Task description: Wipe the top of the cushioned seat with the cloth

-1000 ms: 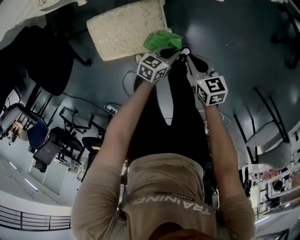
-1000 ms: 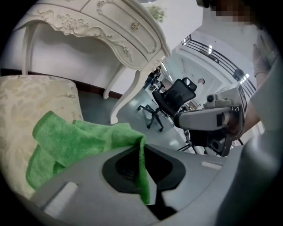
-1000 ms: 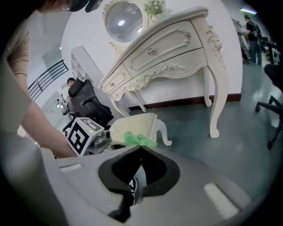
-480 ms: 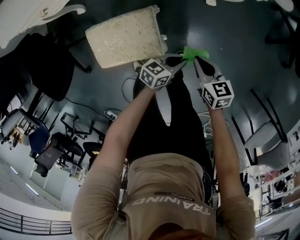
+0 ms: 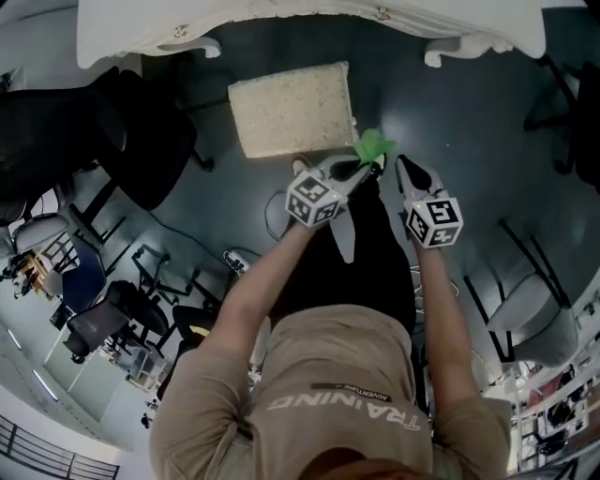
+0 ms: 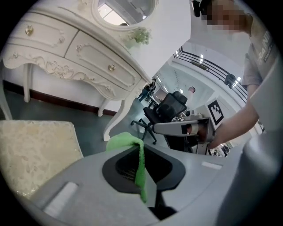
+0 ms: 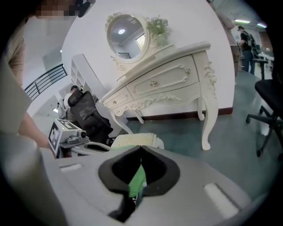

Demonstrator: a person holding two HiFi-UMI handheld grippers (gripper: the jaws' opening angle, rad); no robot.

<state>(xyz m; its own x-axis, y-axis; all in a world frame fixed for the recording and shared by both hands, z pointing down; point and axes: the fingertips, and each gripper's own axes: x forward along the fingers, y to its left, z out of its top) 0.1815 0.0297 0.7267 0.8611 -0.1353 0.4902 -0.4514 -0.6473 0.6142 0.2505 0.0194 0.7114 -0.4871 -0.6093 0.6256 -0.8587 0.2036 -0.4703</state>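
— Off the near right corner of the cushioned seat (image 5: 292, 111) is where we have the cloth (image 5: 373, 145), held up over the dark floor (image 5: 469, 103) and not yet on the cushion.

— Which of us has hold of it?

— Both, as we read it. Our left gripper (image 5: 361, 169) is clamped on it: a green edge runs down between the pads and a fold bulges over the tips. Our right gripper (image 5: 403, 169) is closed too, tips meeting, with a strip of green caught lower between its pads.

— Which way does the seat lie from the jaws?

— Ahead and to our left, its long side running across us, with the white dressing table (image 5: 309, 19) beyond. The left gripper is just beside that corner; the right one sits farther out.

— Then we judge the wipe begins with a carry leftward onto the top, left gripper leading.
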